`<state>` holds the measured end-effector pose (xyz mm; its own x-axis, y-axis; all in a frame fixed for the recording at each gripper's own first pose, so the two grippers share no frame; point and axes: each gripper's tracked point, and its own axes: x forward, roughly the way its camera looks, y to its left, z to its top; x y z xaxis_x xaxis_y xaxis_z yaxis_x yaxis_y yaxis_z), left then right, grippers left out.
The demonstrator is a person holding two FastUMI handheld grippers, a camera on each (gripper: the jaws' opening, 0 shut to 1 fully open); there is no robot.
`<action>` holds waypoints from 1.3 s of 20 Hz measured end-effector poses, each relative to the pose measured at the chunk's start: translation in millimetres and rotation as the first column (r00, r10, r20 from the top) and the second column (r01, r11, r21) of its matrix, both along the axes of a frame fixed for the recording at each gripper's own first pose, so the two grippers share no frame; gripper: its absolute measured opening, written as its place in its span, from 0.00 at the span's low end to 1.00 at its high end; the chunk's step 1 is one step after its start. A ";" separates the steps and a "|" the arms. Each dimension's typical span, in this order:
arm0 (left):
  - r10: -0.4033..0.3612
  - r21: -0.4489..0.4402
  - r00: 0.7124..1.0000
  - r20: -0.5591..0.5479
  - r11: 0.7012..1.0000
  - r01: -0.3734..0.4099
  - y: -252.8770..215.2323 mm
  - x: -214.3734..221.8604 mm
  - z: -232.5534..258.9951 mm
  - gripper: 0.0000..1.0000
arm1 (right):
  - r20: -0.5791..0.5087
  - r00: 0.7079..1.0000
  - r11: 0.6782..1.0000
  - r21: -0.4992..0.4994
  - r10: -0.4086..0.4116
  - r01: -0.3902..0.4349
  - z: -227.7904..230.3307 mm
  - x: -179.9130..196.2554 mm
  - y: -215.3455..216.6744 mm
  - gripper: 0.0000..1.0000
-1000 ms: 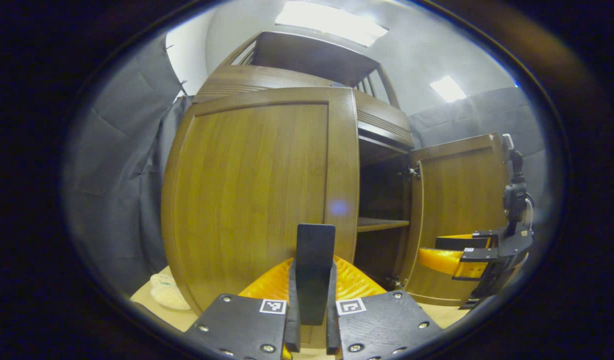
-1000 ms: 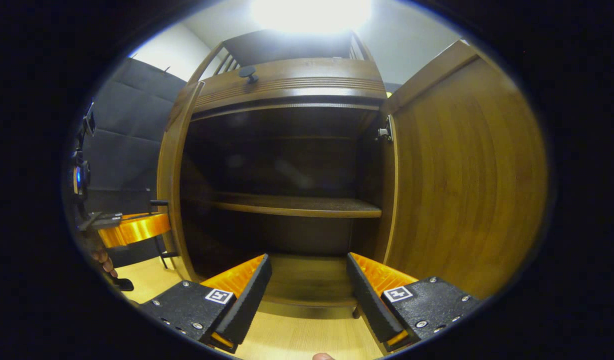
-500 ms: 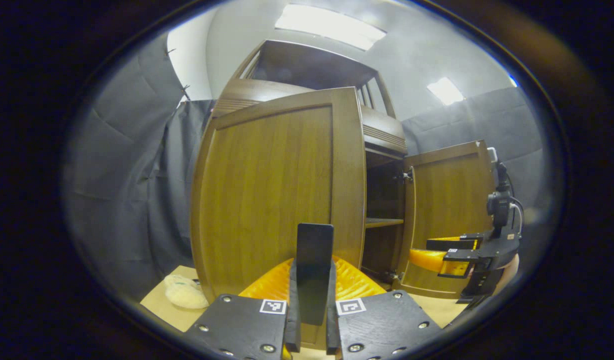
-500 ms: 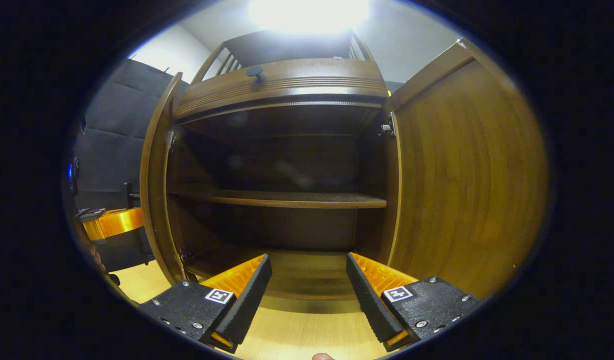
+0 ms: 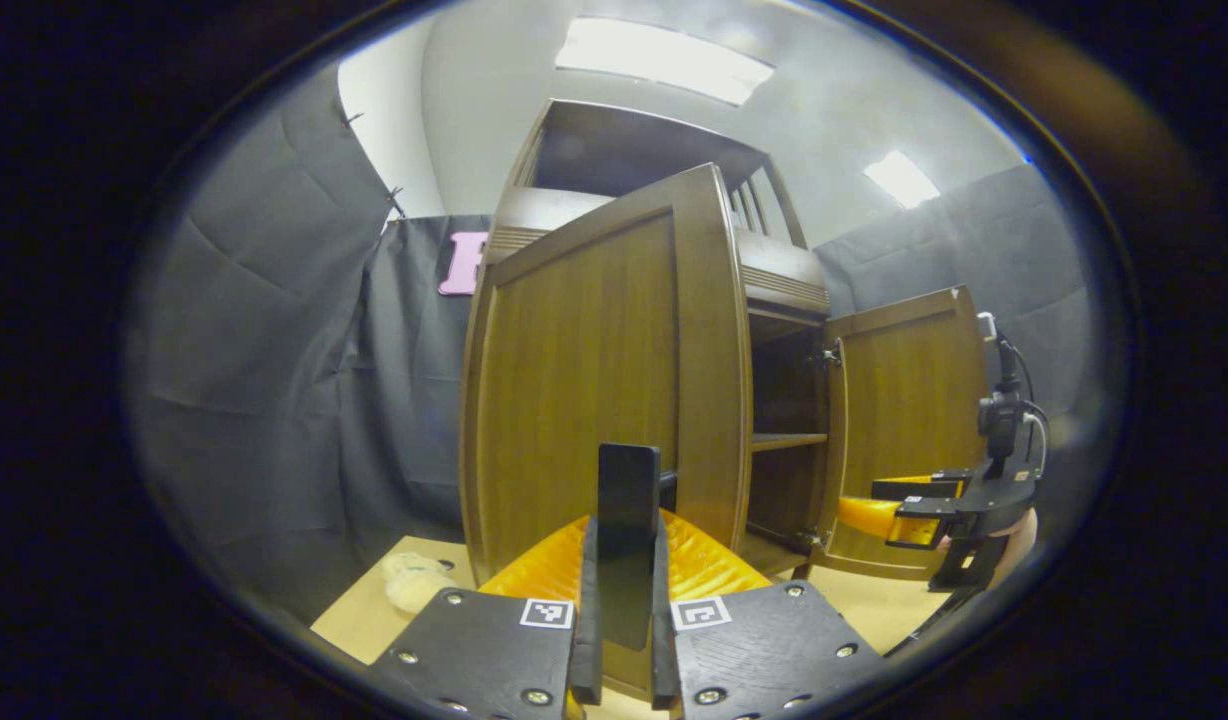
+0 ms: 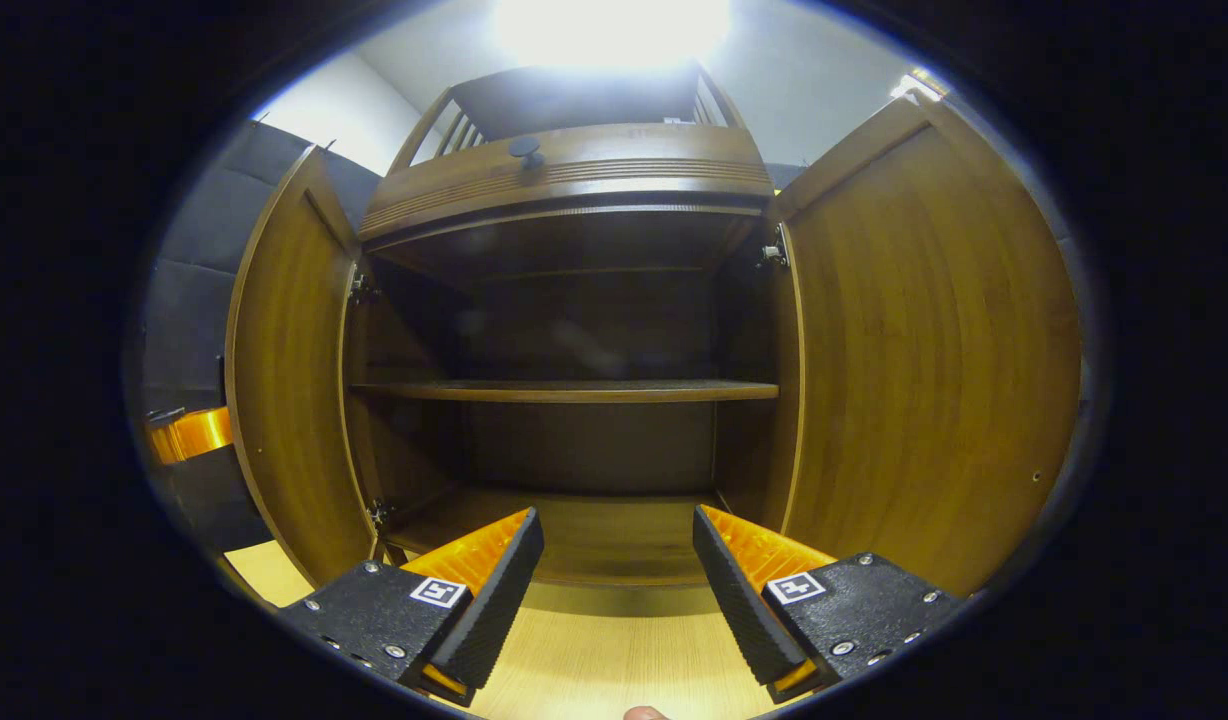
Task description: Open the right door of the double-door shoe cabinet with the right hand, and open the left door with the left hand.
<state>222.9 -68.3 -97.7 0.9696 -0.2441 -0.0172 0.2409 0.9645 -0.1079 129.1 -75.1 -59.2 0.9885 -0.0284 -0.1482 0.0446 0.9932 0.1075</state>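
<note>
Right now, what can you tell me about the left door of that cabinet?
The left door is a tall brown wood-look panel with a raised frame around a flat centre. It stands swung well open, hinged at its outer edge to the cabinet. The left gripper sits closed on something dark at the door's lower free edge.

Warm brown wood all over the shoe cabinet (image 6: 574, 170), grain running up both doors with a soft satin sheen: the left door (image 5: 584, 380) looks smooth and lightly glossy, the right door (image 6: 924, 350) catches the ceiling light the same way. Small metal hinges (image 6: 769, 258) glint at the right door's inner edge. The inner shelf (image 6: 574, 391) shows a darker, rougher, matt top. Below, the counter (image 6: 594, 660) is pale light wood, smooth and a bit shiny. Behind the cabinet hangs matt grey cloth (image 5: 274, 380), creased and folded. A pale fuzzy lump (image 5: 414, 582) sits on the counter, soft-looking.
</note>
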 end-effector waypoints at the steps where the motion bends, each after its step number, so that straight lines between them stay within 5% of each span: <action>1: 0.016 0.008 1.000 0.004 1.000 -0.016 -1.5 -0.5 -3.3 0.27 | 0.001 1.000 1.000 -0.003 -0.002 0.002 -0.3 -0.3 0.0 0.93; 4: 0.062 0.055 0.998 -0.004 0.997 -0.062 -11.7 2.5 -15.3 0.26 | -0.005 1.000 1.000 -0.002 0.007 -0.007 1.2 0.1 1.2 0.92; 5: 0.080 0.060 0.997 -0.004 0.995 -0.080 -16.5 15.5 -22.9 0.12 | -0.002 1.000 1.000 -0.006 0.008 -0.008 0.0 -0.1 0.2 0.93; 7: 0.134 0.065 0.991 0.003 0.989 -0.134 -13.8 25.1 -29.3 0.19 | -0.002 1.000 1.000 -0.013 0.004 -0.004 0.0 -0.2 0.9 0.93; 8: 0.166 0.077 0.986 0.016 0.983 -0.167 -11.4 27.9 -30.7 0.12 | -0.004 1.000 1.000 -0.014 0.006 -0.006 0.4 0.2 1.6 0.93; 11: 0.208 0.108 0.976 0.060 0.971 -0.214 -8.7 25.9 -32.5 0.12 | -0.005 1.000 1.000 -0.013 0.007 -0.007 0.5 -0.4 0.5 0.92; 13: 0.218 0.124 0.974 0.063 0.967 -0.225 -9.8 26.8 -36.5 0.25 | -0.004 1.000 1.000 -0.009 0.008 -0.008 -0.3 -0.2 1.4 0.92; 15: 0.214 0.119 0.975 0.064 0.968 -0.220 -10.8 26.7 -34.7 0.12 | -0.007 1.000 1.000 -0.011 0.014 -0.014 -1.2 0.9 1.3 0.93; 16: 0.206 0.105 0.977 0.060 0.972 -0.212 -11.1 26.1 -34.7 0.26 | -0.009 1.000 1.000 -0.020 0.012 -0.012 -1.5 0.7 0.4 0.92; 21: 0.205 0.088 0.977 0.060 0.974 -0.210 -8.9 21.5 -34.3 0.26 | -0.011 1.000 0.999 -0.049 -0.001 0.000 -1.8 -0.8 0.2 0.92; 25: 0.240 0.086 0.970 0.045 0.966 -0.243 -5.0 18.3 -32.4 0.12 | -0.018 1.000 0.998 -0.056 -0.003 0.002 0.0 -0.8 0.3 0.93; 26: 0.261 0.083 0.965 0.041 0.961 -0.263 -2.8 18.2 -30.8 0.16 | -0.017 1.000 0.999 -0.051 -0.003 0.002 0.7 -0.3 0.5 0.93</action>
